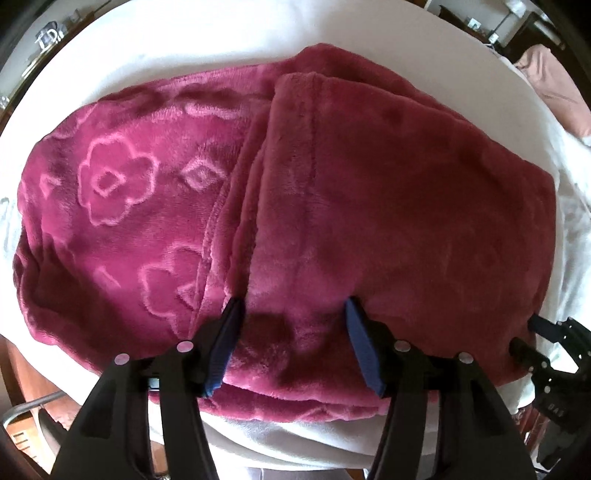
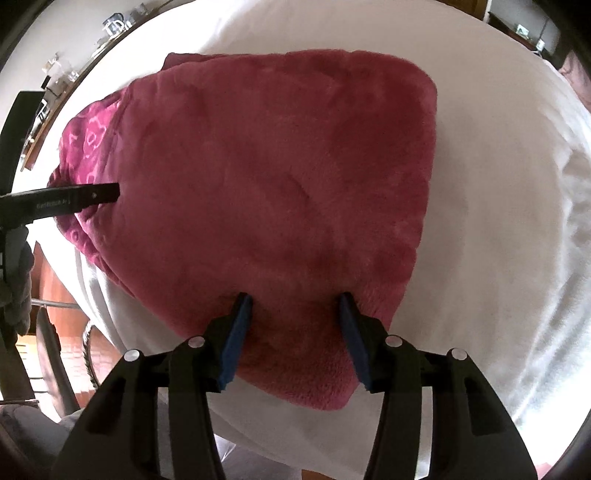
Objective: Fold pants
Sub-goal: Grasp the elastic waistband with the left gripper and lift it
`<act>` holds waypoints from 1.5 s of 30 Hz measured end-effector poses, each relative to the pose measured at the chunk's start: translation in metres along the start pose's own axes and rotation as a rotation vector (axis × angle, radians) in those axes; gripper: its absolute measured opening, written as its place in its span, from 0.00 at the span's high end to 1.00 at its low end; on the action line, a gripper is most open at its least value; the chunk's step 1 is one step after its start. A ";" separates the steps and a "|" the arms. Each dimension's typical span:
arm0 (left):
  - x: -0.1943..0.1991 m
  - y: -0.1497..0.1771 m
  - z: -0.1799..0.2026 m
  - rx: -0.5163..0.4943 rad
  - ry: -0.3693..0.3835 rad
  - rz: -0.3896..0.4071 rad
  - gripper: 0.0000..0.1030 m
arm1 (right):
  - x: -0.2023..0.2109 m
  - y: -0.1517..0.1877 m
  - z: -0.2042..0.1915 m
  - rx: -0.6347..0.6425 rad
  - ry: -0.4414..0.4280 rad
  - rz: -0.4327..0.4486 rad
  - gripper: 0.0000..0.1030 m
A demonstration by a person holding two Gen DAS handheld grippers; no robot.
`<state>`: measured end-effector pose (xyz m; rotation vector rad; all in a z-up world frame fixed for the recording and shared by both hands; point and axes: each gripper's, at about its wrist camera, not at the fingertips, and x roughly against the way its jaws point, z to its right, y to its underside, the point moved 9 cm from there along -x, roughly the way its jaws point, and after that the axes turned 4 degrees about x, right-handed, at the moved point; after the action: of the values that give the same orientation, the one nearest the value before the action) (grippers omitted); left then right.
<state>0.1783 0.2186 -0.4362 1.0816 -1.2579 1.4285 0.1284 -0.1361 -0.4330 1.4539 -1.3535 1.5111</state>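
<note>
The pants [image 1: 295,192] are plush magenta fleece with an embossed flower pattern, lying folded on a white-covered surface [image 1: 207,70]. A plain inside-out layer is folded over the patterned part on the right. My left gripper [image 1: 293,306] is open, its blue-padded fingers spread and resting on the near edge of the folded layer. In the right wrist view the pants [image 2: 277,177] fill the centre. My right gripper [image 2: 295,299] is open, its fingers spread over the pants' near corner. The left gripper's finger [image 2: 92,194] shows at the left edge of that view.
White cloth [image 2: 498,221] covers the surface to the right of the pants. A pink garment [image 1: 554,92] lies at the far right. Shelves with small items [image 2: 110,29] stand beyond the far edge. A wooden floor and chair legs [image 2: 55,332] show below left.
</note>
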 end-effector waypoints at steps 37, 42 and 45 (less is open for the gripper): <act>0.038 -0.047 -0.315 0.404 0.123 0.063 0.12 | 0.022 -0.071 -0.121 -0.111 0.005 0.029 0.43; 0.011 -0.055 -0.327 0.370 0.168 0.022 0.12 | 0.018 -0.073 -0.136 -0.122 0.036 0.002 0.43; -0.007 -0.060 -0.331 0.347 0.196 -0.007 0.12 | 0.017 -0.072 -0.140 -0.132 0.051 -0.009 0.43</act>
<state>0.2253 0.5510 -0.4622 1.1370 -0.8871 1.7441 0.1492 0.0115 -0.3795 1.3295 -1.3869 1.4153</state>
